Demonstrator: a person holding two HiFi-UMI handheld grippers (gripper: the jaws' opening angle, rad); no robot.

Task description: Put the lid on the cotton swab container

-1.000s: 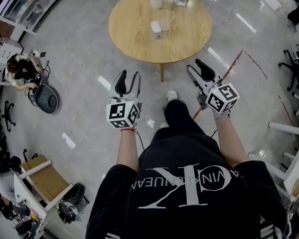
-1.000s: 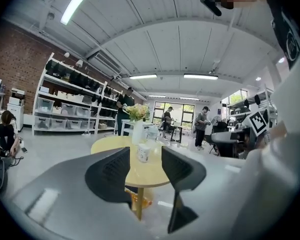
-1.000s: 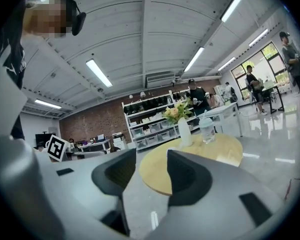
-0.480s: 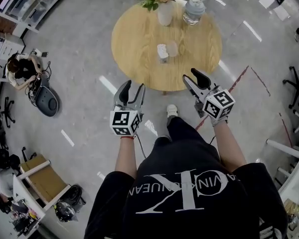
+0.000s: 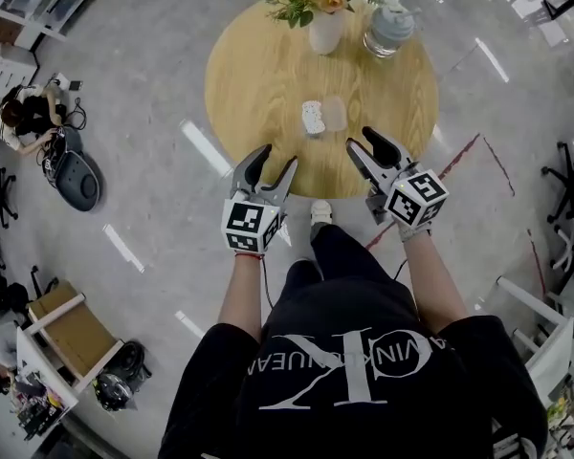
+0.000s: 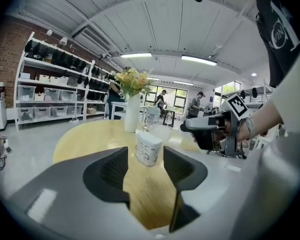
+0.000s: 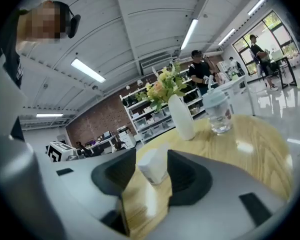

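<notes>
While both forearms stretch forward, we note the left gripper (image 5: 274,161) at 7 o'clock and the right gripper (image 5: 364,142) at 5 o'clock of the cotton swab container (image 5: 313,117) on the round table (image 5: 253,75). The left jaws have just been opening; both pairs stand apart, empty. The clear lid (image 5: 335,113) sits just beside the container at 3 o'clock.

The round light-wood table (image 5: 258,84) before me carries a white ceramic vase of flowers (image 5: 325,34). A clear glass jar (image 5: 390,29) stands right of the vase. A small white printed container (image 5: 313,118) and a clear round lid (image 5: 335,114) sit nearer me than the vase.
</notes>
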